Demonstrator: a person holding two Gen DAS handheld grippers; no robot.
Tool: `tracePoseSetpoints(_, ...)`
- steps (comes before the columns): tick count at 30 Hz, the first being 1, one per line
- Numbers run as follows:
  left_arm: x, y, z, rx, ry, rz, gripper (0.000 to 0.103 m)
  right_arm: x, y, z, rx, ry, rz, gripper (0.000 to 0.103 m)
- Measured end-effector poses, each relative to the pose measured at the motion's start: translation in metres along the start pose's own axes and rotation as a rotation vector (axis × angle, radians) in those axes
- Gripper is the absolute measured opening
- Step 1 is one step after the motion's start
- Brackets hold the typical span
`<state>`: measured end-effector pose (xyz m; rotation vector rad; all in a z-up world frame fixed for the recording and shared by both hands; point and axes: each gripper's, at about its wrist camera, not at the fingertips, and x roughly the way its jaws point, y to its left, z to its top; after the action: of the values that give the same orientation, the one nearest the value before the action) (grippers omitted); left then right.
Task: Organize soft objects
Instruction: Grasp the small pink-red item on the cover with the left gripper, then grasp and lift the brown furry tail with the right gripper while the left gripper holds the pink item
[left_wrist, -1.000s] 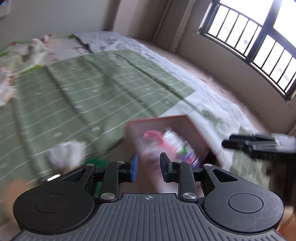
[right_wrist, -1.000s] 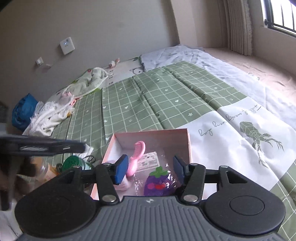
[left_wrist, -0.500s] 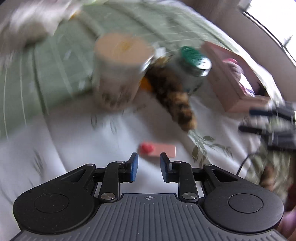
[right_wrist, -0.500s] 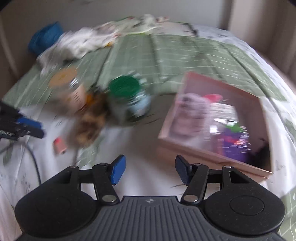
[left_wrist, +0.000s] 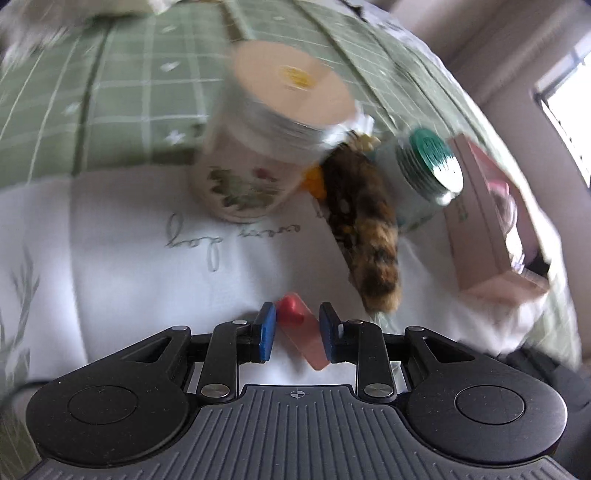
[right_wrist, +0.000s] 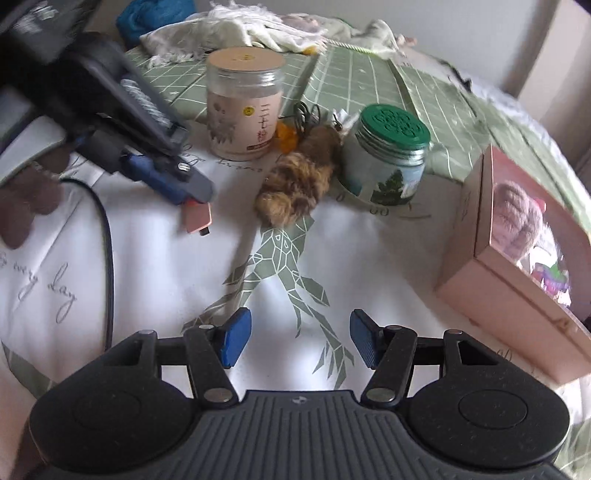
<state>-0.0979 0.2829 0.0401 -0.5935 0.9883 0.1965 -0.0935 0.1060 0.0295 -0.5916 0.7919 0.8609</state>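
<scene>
A small pink block with a red heart (left_wrist: 295, 325) lies on the white sheet between the jaws of my left gripper (left_wrist: 295, 317). The jaws are opening and the pads do not press it. In the right wrist view the left gripper (right_wrist: 195, 192) points down over that pink block (right_wrist: 197, 219). A furry brown tail (right_wrist: 299, 184) lies between two jars. The pink box (right_wrist: 517, 280) at the right holds a pink plush (right_wrist: 513, 218). My right gripper (right_wrist: 299, 343) hovers open over the bare sheet with nothing between its fingers.
A jar with a tan lid (right_wrist: 242, 107) and a jar with a green lid (right_wrist: 388, 155) stand beside the tail. A black cable (right_wrist: 107, 236) trails from the left gripper. White cloths (right_wrist: 240, 29) are heaped at the back of the green checked bedspread (right_wrist: 354, 77).
Both grippers swung down from above the box towards the sheet. The left one closed in on the pink block, which now sits between its jaws. The box has shifted to the right of both views.
</scene>
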Motion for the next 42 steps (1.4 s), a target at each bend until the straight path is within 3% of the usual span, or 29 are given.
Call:
tracePoseSetpoints(4, 0.002, -0.024, -0.014, 0.233, -0.025, 0.094, 0.031, 0.002, -0.010, 0.002, 0.042, 0.009, 0.013, 0.062)
tracePoseSetpoints(8, 0.000, -0.035, -0.024, 0.311, -0.016, 0.144, 0.031, 0.006, -0.016, 0.000, 0.081, 0.024, 0.017, 0.065)
tracePoseSetpoints(17, 0.004, -0.038, -0.025, 0.313, -0.013, 0.112, 0.031, 0.008, -0.013, -0.001, 0.067, 0.027, 0.003, 0.066)
tracePoseSetpoints(21, 0.001, -0.037, -0.026, 0.333, 0.002, 0.091, 0.021, 0.006, -0.014, 0.001, 0.081, 0.023, 0.003, 0.066)
tracePoseSetpoints(24, -0.006, -0.023, -0.017, 0.333, 0.059, 0.017, 0.014, -0.004, -0.017, 0.010, 0.092, -0.021, -0.017, 0.066)
tracePoseSetpoints(27, -0.017, -0.001, -0.004, 0.363, 0.042, 0.071, 0.013, -0.016, -0.027, 0.030, 0.166, -0.077, -0.010, 0.066)
tracePoseSetpoints(29, -0.024, 0.021, 0.004, 0.306, 0.015, 0.107, 0.013, -0.015, -0.033, 0.048, 0.245, -0.096, 0.013, 0.066)
tracePoseSetpoints(33, -0.026, 0.053, 0.012, 0.124, -0.002, 0.044, 0.013, 0.015, -0.041, 0.083, 0.391, -0.088, 0.080, 0.065)
tracePoseSetpoints(34, -0.026, 0.055, 0.012, 0.117, -0.003, 0.037, 0.013, 0.026, -0.041, 0.091, 0.414, -0.077, 0.082, 0.063)
tracePoseSetpoints(35, -0.025, 0.055, 0.012, 0.118, -0.004, 0.033, 0.013, 0.036, -0.039, 0.097, 0.431, -0.065, 0.082, 0.055)
tracePoseSetpoints(36, -0.025, 0.055, 0.011, 0.119, -0.006, 0.027, 0.013, 0.046, -0.037, 0.102, 0.433, -0.048, 0.075, 0.040)
tracePoseSetpoints(39, -0.025, 0.055, 0.012, 0.110, 0.000, -0.023, 0.013, 0.057, -0.028, 0.105, 0.377, 0.049, 0.059, 0.012)
tracePoseSetpoints(42, -0.021, 0.051, 0.010, 0.106, 0.020, -0.078, 0.013, 0.039, -0.020, 0.083, 0.298, 0.116, 0.061, 0.009)
